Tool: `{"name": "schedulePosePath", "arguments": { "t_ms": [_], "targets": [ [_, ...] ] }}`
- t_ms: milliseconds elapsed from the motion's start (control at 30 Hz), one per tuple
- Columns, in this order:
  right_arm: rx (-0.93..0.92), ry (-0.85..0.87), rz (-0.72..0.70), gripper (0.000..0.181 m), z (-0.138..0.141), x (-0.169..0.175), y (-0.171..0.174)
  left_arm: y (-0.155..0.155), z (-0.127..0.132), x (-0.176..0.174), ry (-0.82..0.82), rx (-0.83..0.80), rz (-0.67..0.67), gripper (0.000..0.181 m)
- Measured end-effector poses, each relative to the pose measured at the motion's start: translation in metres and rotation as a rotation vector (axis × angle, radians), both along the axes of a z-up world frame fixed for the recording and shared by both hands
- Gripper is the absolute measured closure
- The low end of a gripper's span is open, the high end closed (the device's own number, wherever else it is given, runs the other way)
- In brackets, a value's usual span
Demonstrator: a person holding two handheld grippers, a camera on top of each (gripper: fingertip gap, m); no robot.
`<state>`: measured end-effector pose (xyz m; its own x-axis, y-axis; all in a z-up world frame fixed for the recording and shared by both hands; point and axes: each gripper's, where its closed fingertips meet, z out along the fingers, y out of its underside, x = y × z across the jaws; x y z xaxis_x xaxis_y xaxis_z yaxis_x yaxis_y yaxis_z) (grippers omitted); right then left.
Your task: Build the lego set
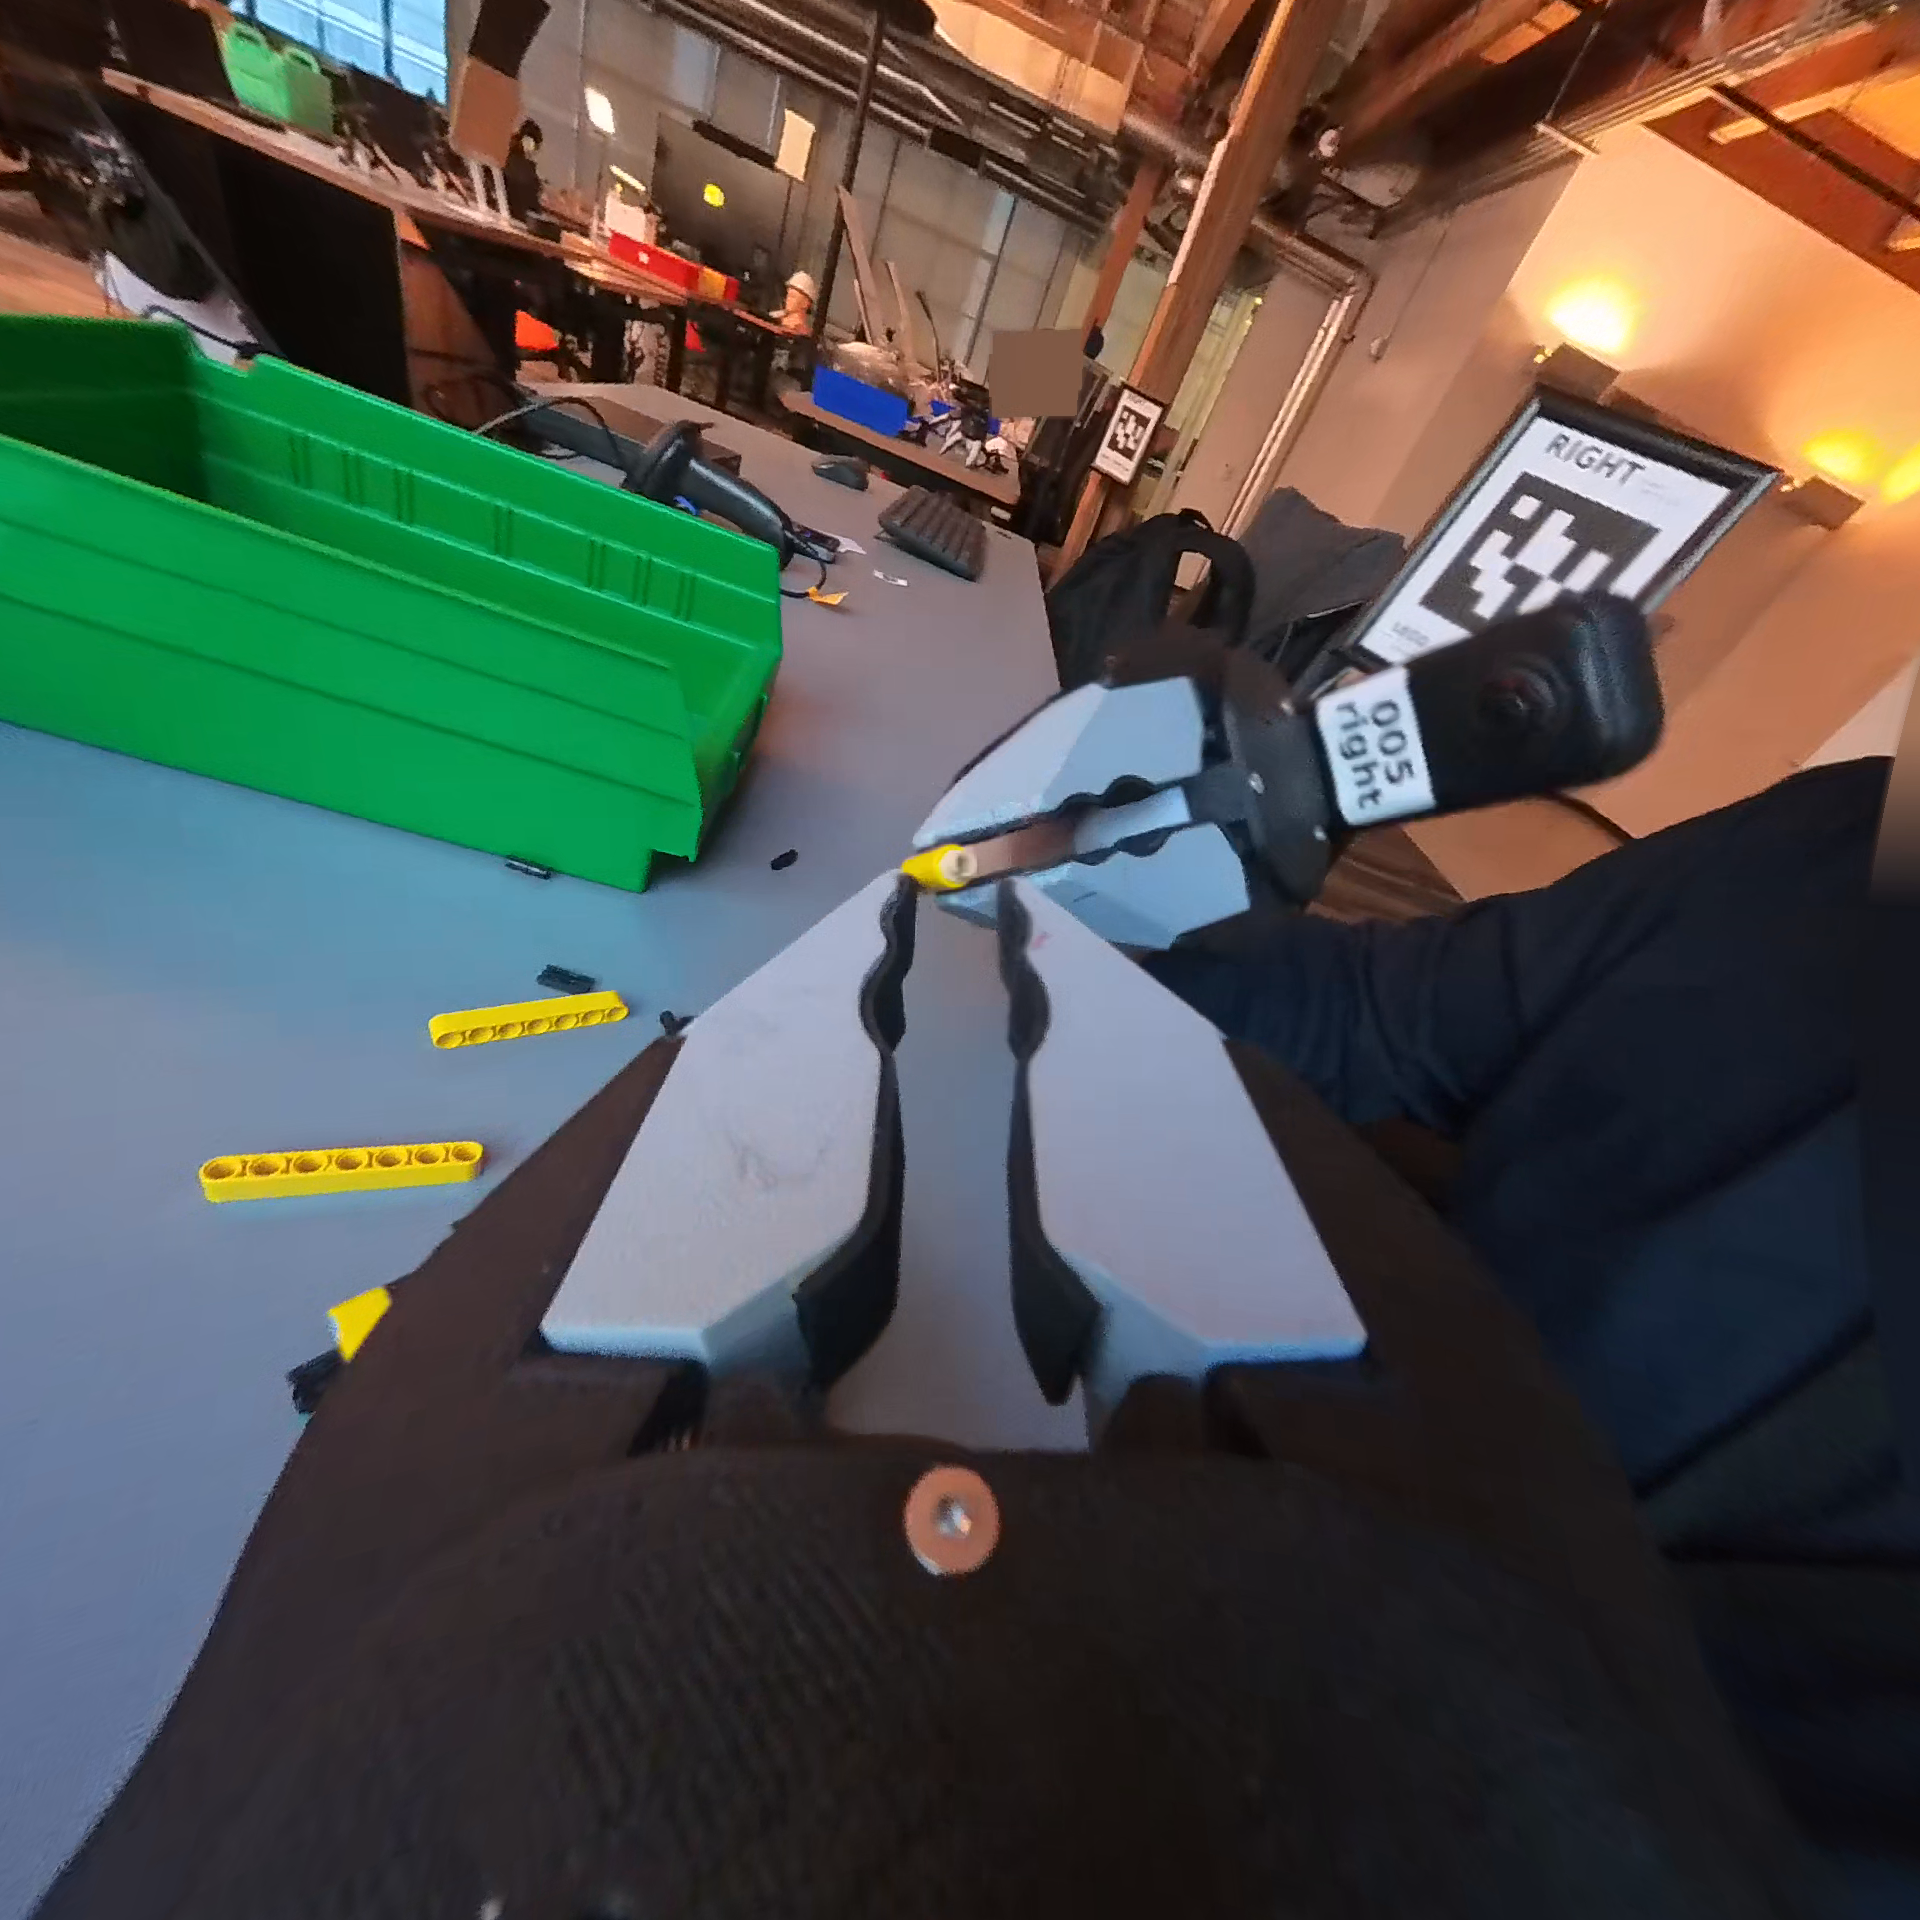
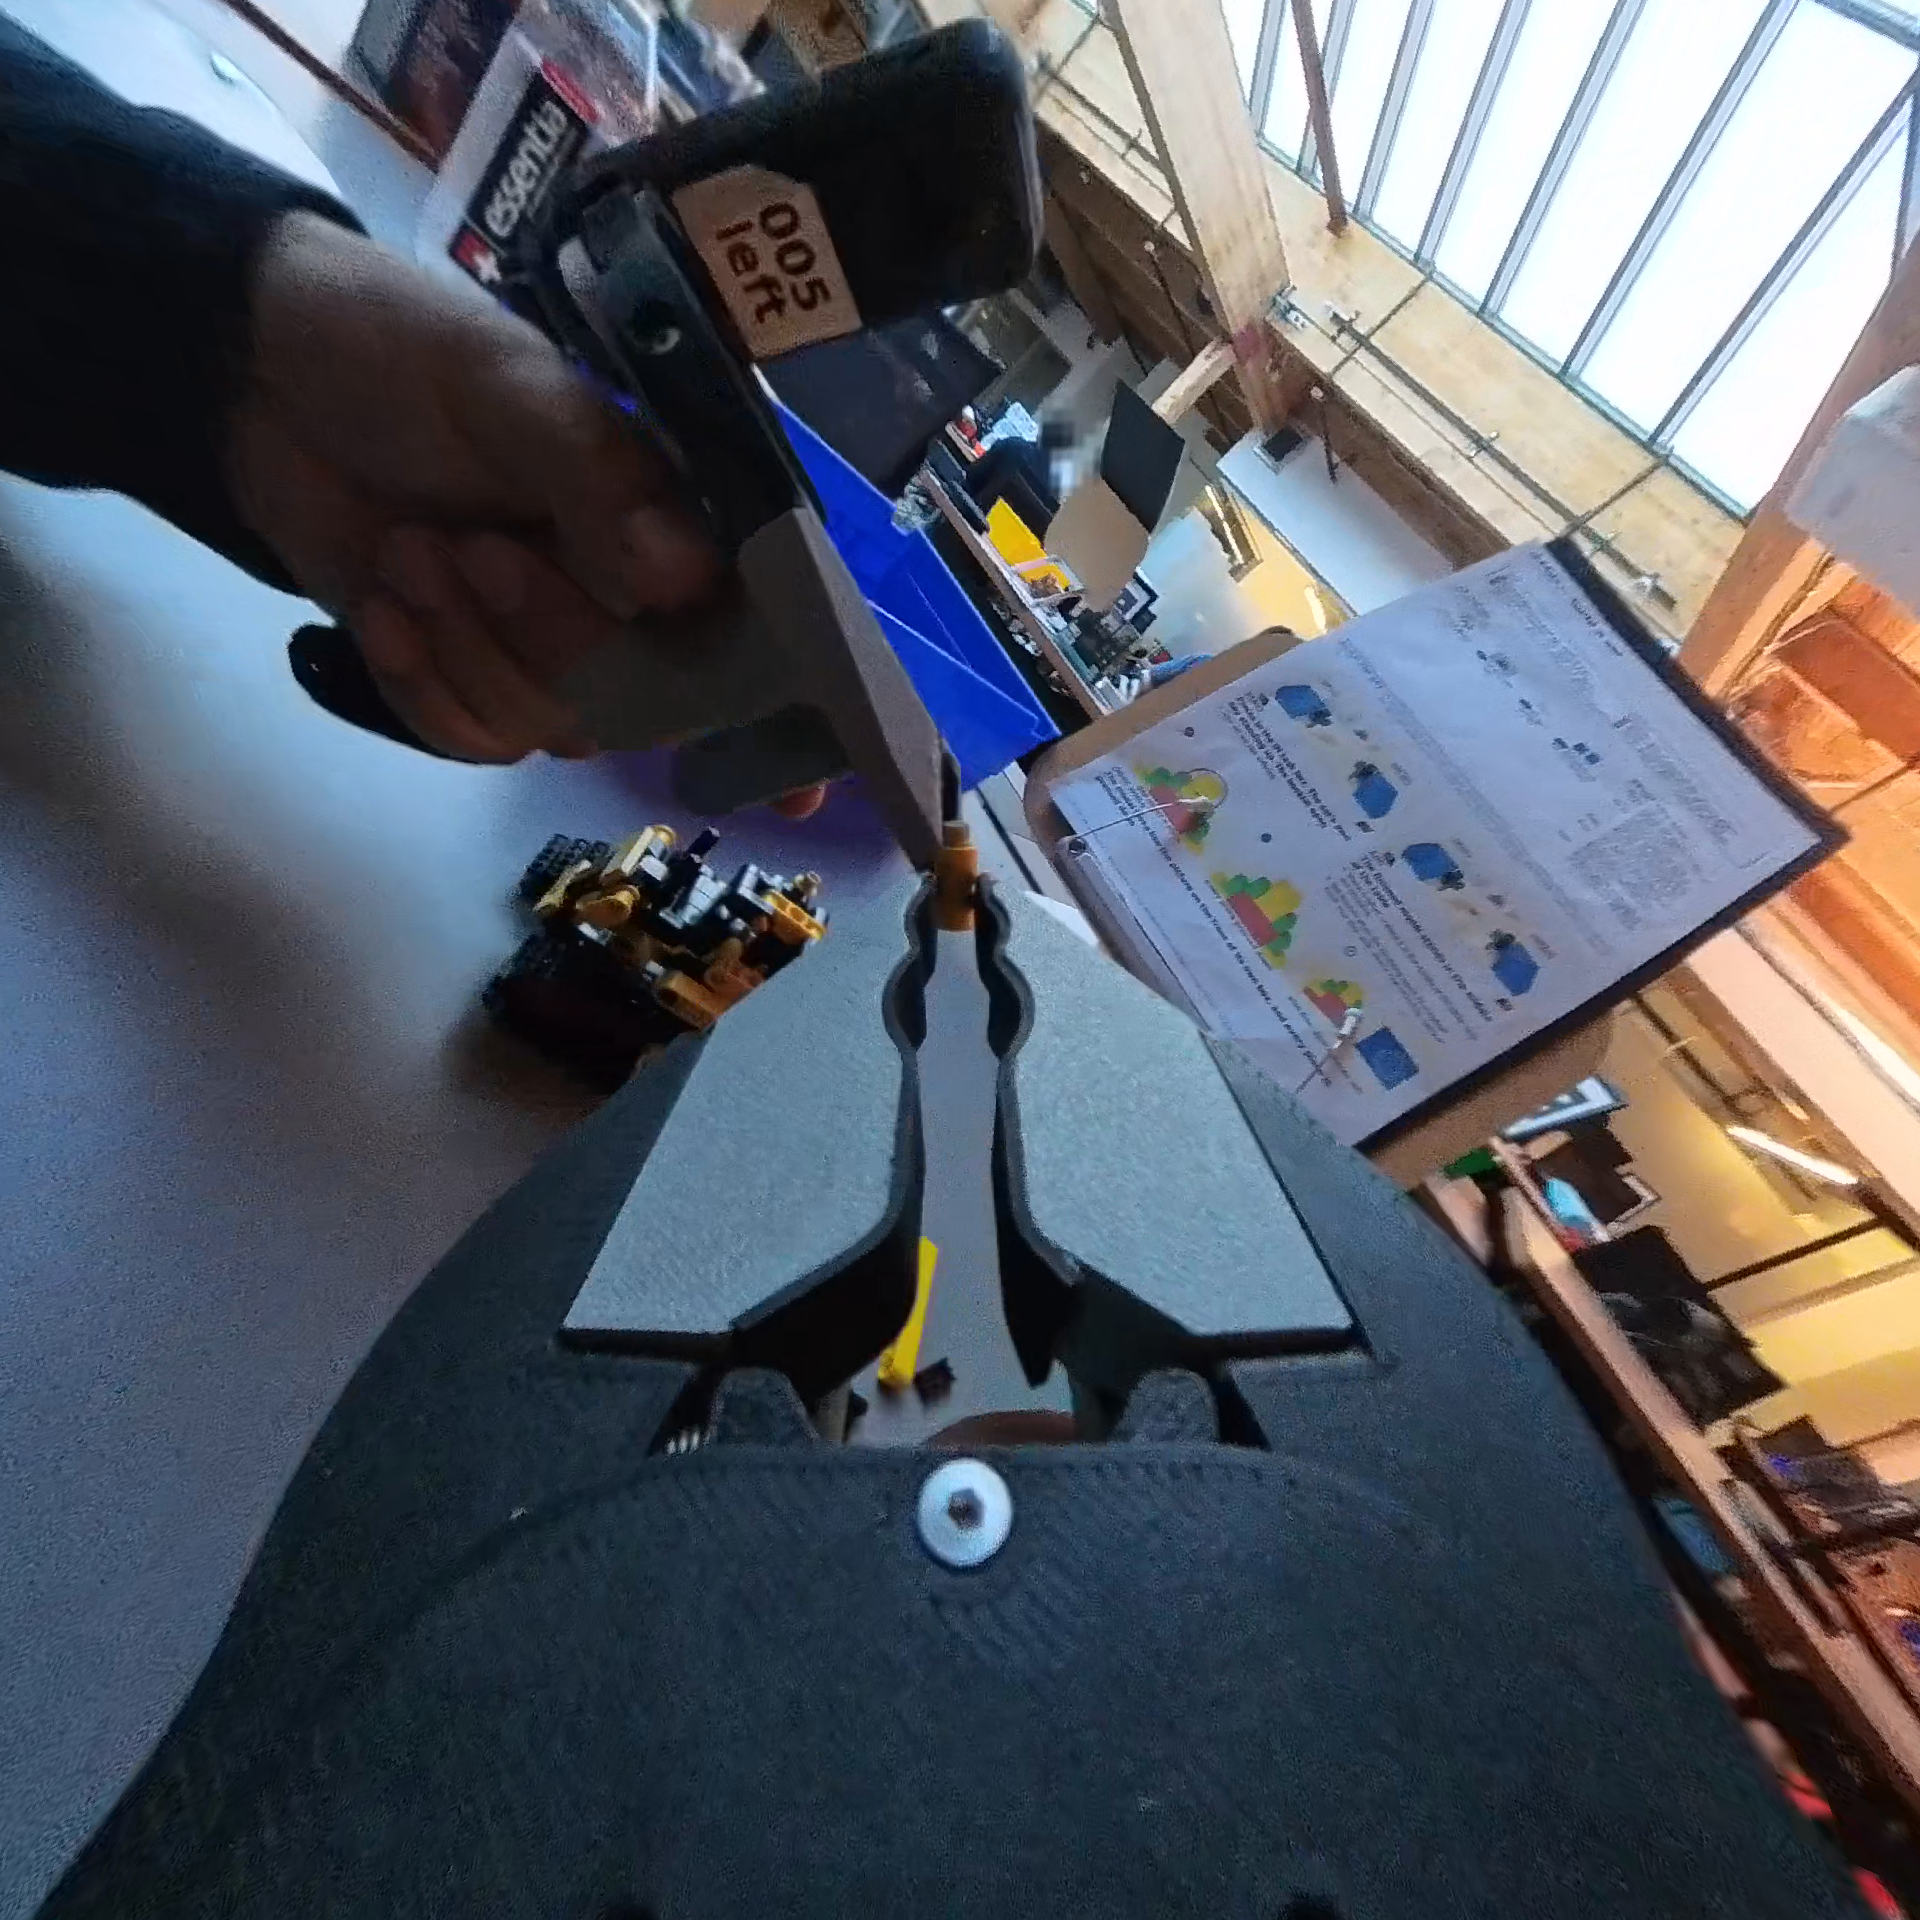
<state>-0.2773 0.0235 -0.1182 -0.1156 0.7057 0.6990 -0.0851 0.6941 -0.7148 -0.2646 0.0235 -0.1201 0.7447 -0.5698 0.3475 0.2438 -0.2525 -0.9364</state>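
Observation:
My right gripper [image 2: 954, 902] is shut on a small yellow connector piece [image 2: 954, 891] and holds it above the grey table [image 1: 156, 935]. In the left wrist view it comes in from the right [image 1: 940, 878] with the yellow piece [image 1: 932, 867] at its tips. My left gripper [image 1: 951, 896] has its fingers apart with nothing between them, and its tips meet the yellow piece. In the right wrist view it reaches down from the upper left [image 2: 938, 831], held by a hand. A partly built yellow and black lego vehicle [image 2: 655, 935] stands on the table.
Two yellow beams [image 1: 528, 1023] [image 1: 341, 1169], a yellow piece [image 1: 358, 1320] and small black pins [image 1: 566, 977] lie on the table. A green bin [image 1: 364, 582] stands at the left, a keyboard [image 1: 935, 532] behind it. An instruction sheet [image 2: 1434, 831] and a blue bin [image 2: 914, 623] are beyond.

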Motion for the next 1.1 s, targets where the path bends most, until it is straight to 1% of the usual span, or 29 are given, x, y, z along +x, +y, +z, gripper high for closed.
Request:
{"name": "schedulePosePath", "arguments": {
  "t_ms": [33, 100, 233, 300, 367, 433, 500, 533, 567, 600, 633, 667, 733, 767, 800, 833, 867, 933, 1000, 1067, 1100],
  "targets": [
    [0.048, 0.013, -0.023, 0.177, 0.0, 0.0, 0.001, 0.001, 0.0, -0.004, -0.008, -0.003, 0.019, 0.177],
    [0.144, 0.041, -0.068, 0.178, -0.001, 0.0, 0.001, 0.001, -0.001, -0.004, -0.029, -0.015, 0.008, 0.178],
    [0.227, 0.053, -0.141, 0.178, -0.004, -0.005, 0.004, 0.004, -0.004, -0.008, 0.002, -0.012, 0.049, 0.178],
    [0.2, 0.052, -0.123, 0.178, -0.003, -0.006, -0.001, 0.004, -0.002, -0.008, -0.03, -0.014, 0.041, 0.174],
    [0.155, 0.058, -0.112, 0.177, 0.0, -0.006, -0.002, 0.004, 0.003, -0.007, -0.066, -0.004, 0.031, 0.173],
    [0.104, 0.049, -0.103, 0.177, 0.001, -0.007, -0.002, 0.004, 0.003, -0.009, -0.034, 0.009, 0.047, 0.175],
    [0.072, 0.03, -0.097, 0.177, -0.002, -0.009, -0.001, 0.006, 0.0, -0.01, 0.035, 0.018, 0.079, 0.176],
    [0.047, 0.011, -0.093, 0.177, -0.005, -0.01, -0.001, 0.007, -0.001, -0.012, 0.074, 0.021, 0.097, 0.176],
    [-0.008, -0.03, -0.072, 0.171, -0.01, -0.012, -0.002, 0.007, -0.005, -0.014, 0.138, 0.02, 0.119, 0.176],
    [-0.102, -0.101, -0.014, 0.15, -0.019, -0.013, -0.007, 0.008, -0.009, -0.017, 0.227, 0.022, 0.149, 0.176],
    [-0.218, -0.18, 0.062, 0.136, -0.026, -0.013, -0.014, 0.01, -0.014, -0.021, 0.332, 0.027, 0.187, 0.176],
    [-0.316, -0.233, 0.122, 0.135, -0.029, -0.011, -0.018, 0.01, -0.018, -0.023, 0.44, 0.038, 0.215, 0.176],
    [-0.428, -0.264, 0.175, 0.162, -0.025, -0.008, -0.012, 0.008, -0.021, -0.018, 0.628, 0.101, 0.221, 0.176],
    [-0.49, -0.295, 0.226, 0.158, -0.023, -0.005, -0.012, 0.007, -0.02, -0.015, 0.672, 0.128, 0.223, 0.177],
    [-0.559, -0.328, 0.286, 0.155, -0.021, -0.001, -0.014, 0.007, -0.018, -0.013, 0.68, 0.142, 0.225, 0.177],
    [-0.61, -0.331, 0.32, 0.159, -0.018, 0.0, -0.015, 0.006, -0.016, -0.011, 0.665, 0.151, 0.22, 0.177],
    [-0.63, -0.316, 0.328, 0.159, -0.015, 0.001, -0.015, 0.005, -0.013, -0.009, 0.636, 0.161, 0.214, 0.177],
    [-0.635, -0.308, 0.319, 0.153, -0.015, -0.002, -0.017, 0.005, -0.01, -0.01, 0.587, 0.162, 0.218, 0.177],
    [-0.677, -0.334, 0.325, 0.146, -0.017, -0.005, -0.02, 0.007, -0.01, -0.013, 0.578, 0.158, 0.234, 0.177],
    [-0.764, -0.374, 0.376, 0.141, -0.015, -0.005, -0.023, 0.007, -0.009, -0.015, 0.586, 0.166, 0.249, 0.177],
    [-0.807, -0.391, 0.401, 0.144, -0.013, -0.004, -0.022, 0.008, -0.009, -0.015, 0.599, 0.17, 0.254, 0.177]
  ]
}}
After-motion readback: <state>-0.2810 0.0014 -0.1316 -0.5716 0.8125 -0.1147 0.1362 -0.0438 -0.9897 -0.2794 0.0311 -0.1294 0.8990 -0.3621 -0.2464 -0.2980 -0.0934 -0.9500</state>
